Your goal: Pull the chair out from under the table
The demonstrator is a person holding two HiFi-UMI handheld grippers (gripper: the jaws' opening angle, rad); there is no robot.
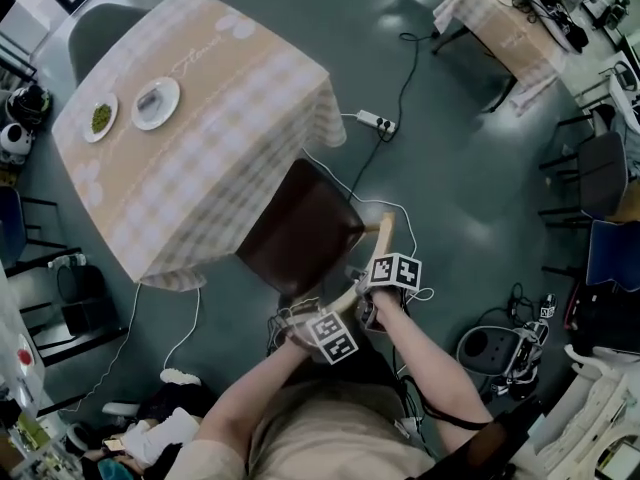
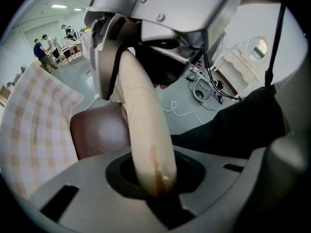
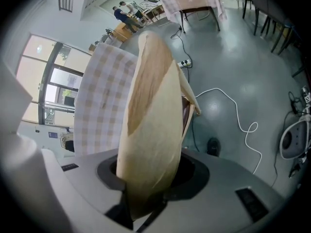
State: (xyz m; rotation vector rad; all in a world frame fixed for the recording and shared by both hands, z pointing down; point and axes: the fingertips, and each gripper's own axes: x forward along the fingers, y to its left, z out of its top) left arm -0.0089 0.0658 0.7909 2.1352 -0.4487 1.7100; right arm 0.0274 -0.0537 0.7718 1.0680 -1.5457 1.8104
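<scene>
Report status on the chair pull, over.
Left gripper and right gripper shut on backrest rail. Chair seat mostly out, front edge under tablecloth. White cable on floor close by.

Floor [image 1: 470, 168] was glossy grey-green with glare patches. White power strip [image 1: 376, 121] lay on it beyond the right claw [image 1: 368, 286], and a white cable [image 3: 239, 113] looped nearby. Far beyond and right of that claw stood a cluttered desk [image 1: 500, 23] under checked cloth. Dark chairs [image 1: 600, 168] and a blue chair [image 1: 615, 253] sat well off to its right. Past the left claw [image 1: 300, 323] were ceiling strip lights [image 2: 58, 6], a white dresser [image 2: 248, 62] with a round mirror, and people [image 2: 43, 50] far back. A tall dark-framed window [image 3: 53, 86] was on the right claw's left.
</scene>
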